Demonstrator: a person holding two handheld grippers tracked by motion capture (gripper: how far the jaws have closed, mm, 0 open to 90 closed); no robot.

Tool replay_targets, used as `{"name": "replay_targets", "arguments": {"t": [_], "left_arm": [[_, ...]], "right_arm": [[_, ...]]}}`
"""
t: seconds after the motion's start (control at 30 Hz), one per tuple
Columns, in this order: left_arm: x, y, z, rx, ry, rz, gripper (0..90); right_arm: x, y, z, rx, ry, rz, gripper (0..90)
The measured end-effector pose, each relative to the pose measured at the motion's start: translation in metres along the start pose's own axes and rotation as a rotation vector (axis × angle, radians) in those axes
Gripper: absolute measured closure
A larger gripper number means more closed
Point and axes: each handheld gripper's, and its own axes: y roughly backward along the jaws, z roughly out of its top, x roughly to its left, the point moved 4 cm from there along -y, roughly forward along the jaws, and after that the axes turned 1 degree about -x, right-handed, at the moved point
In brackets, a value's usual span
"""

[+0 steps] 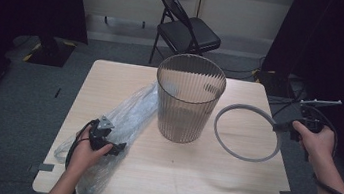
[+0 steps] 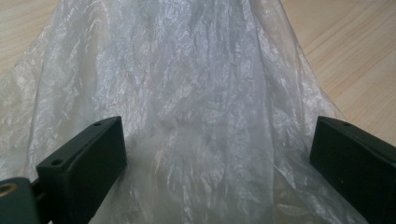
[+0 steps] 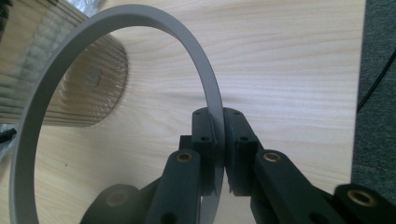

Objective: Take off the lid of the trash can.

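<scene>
Seen from the high view: a translucent brownish ribbed plastic bin (image 1: 188, 98), standing upright near the middle of a pale wooden table (image 1: 174, 178). Just left of the bin, a crumpled clear plastic bag (image 1: 124, 116), lying flat and stretching toward the near left corner. At the near end of the bag, the left gripper (image 1: 115, 147), held in a hand. In the left gripper view, jaws spread wide with the bag (image 2: 196, 102) lying between them, pads not pressing on it.

Right of the bin, a flat grey plastic ring (image 1: 247, 132), held beside the bin with its near edge close to the table (whether touching cannot be told). At the ring's right side, the right gripper (image 1: 277, 126), clamped shut on the ring's band. In the right gripper view, pads pinching the ring (image 3: 140, 28) from both sides, the bin (image 3: 56, 79) visible through the ring's opening. Behind the bin, on grey floor, a black folding chair (image 1: 189, 28).
</scene>
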Motion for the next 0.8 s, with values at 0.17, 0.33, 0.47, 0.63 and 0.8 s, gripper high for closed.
{"name": "replay_targets", "arguments": {"t": [0.17, 0.33, 0.47, 0.63, 0.8], "left_arm": [[0.000, 0.000, 0.000, 0.000, 0.000, 0.000, 3.0], [0.000, 0.000, 0.000, 0.000, 0.000, 0.000, 3.0], [0.000, 0.000, 0.000, 0.001, -0.001, 0.001, 3.0], [0.000, 0.000, 0.000, 0.000, 0.000, 0.000, 3.0], [0.000, 0.000, 0.000, 0.000, 0.000, 0.000, 2.9]], "right_arm": [[0.000, -0.011, -0.008, 0.025, 0.007, 0.002, 84.2], [-0.005, -0.020, -0.016, 0.038, 0.002, 0.004, 84.2], [-0.008, -0.028, -0.023, 0.039, -0.014, 0.015, 84.2], [-0.011, -0.038, -0.031, 0.041, -0.022, 0.021, 84.2], [-0.011, -0.048, -0.037, 0.042, -0.022, 0.032, 84.1]]}}
